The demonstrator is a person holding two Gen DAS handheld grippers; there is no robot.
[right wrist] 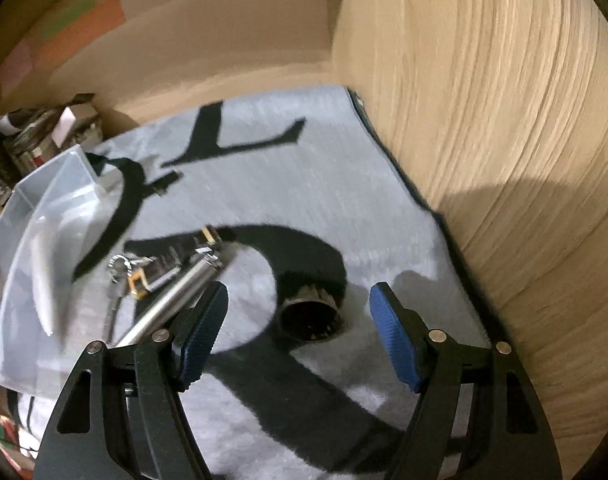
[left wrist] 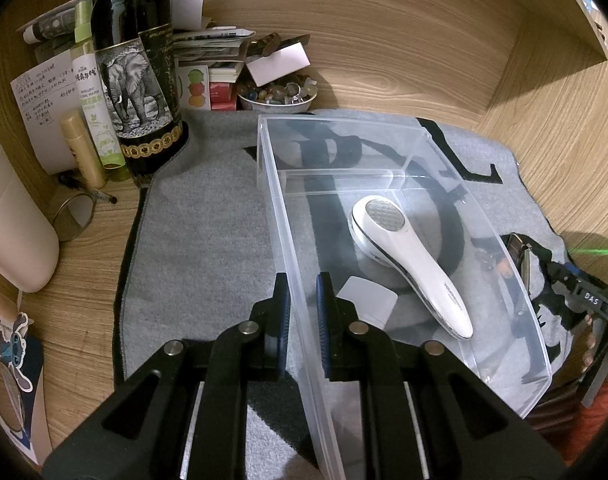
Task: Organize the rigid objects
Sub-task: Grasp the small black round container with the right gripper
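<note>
a grey mat lies on a wooden desk. the left gripper pinches the near wall of the clear box. a white handheld device lies inside the box. the right gripper is spread wide with nothing in it, above a small dark round thing on the mat, near a metal tube.

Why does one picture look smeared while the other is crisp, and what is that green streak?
Right wrist view: motion blur smears the wood wall, the grey mat and the metal tube. Left wrist view: sharp, though fisheye bends the desk edges; glare glints on the clear bin, and a green lens flare cuts the right edge.
</note>
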